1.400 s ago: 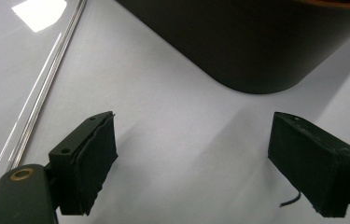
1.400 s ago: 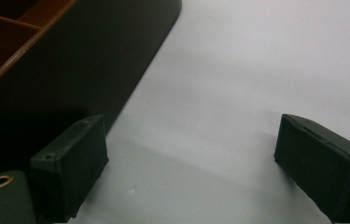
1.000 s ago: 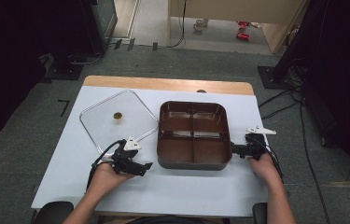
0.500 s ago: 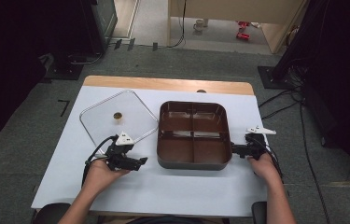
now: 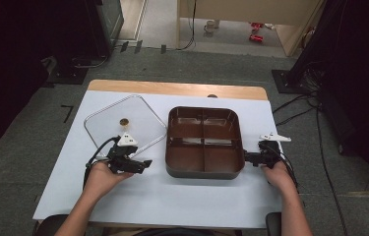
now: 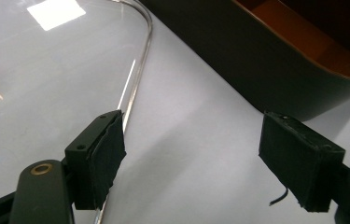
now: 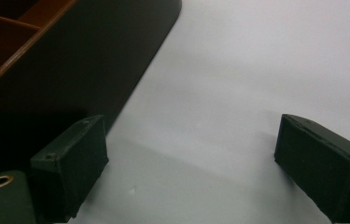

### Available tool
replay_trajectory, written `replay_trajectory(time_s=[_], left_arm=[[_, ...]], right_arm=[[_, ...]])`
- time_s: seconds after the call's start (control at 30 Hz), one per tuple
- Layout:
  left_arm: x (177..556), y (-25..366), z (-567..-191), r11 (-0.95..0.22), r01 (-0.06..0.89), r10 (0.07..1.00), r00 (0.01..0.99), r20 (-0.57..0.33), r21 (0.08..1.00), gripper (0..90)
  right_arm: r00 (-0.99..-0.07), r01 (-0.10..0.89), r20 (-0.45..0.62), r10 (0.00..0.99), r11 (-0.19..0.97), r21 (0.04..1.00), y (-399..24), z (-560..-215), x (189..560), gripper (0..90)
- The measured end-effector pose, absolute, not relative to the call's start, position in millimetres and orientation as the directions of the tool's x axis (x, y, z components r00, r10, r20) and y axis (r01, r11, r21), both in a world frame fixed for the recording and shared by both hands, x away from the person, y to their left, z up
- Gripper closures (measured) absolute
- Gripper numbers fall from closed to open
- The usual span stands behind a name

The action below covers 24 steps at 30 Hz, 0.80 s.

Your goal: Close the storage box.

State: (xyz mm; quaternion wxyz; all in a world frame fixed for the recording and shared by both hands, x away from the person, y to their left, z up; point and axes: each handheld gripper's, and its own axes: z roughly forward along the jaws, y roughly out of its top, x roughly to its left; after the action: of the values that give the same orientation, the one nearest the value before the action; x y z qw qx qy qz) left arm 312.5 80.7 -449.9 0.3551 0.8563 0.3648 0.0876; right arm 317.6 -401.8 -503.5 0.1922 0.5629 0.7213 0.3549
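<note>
A dark brown four-compartment tray (image 5: 204, 142) sits empty at the middle of the white table (image 5: 172, 201). A clear square lid (image 5: 138, 115) with a small brass knob (image 5: 122, 121) lies flat to its left. My left gripper (image 5: 144, 163) is open, low over the table between the lid's near corner and the tray. In the left gripper view, one pad (image 6: 105, 154) sits by the lid's rim (image 6: 137, 70) and the other stands near the tray's wall (image 6: 256, 65). My right gripper (image 5: 247, 158) is open beside the tray's right wall (image 7: 79, 60), with bare table between its jaws.
A wooden strip (image 5: 172, 88) runs along the table's far edge. Cables (image 5: 290, 105) trail on the grey floor to the right, and dark equipment stands at the back left and right. Bare white table lies in front of the tray.
My left gripper has shifted slightly left and away from me, toward the lid's near corner. The right gripper, tray and lid have stayed put.
</note>
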Motion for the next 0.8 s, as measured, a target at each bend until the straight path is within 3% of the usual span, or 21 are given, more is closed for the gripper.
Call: replay_trajectory(time_s=[0.8], left_arm=[[352,105,-441,-0.43,0.582,0.747,0.658,-0.09,0.69,23.3]], right_arm=[[-0.293,0.675,0.121,0.948,0.116,0.728,-402,-504,318,8.8]])
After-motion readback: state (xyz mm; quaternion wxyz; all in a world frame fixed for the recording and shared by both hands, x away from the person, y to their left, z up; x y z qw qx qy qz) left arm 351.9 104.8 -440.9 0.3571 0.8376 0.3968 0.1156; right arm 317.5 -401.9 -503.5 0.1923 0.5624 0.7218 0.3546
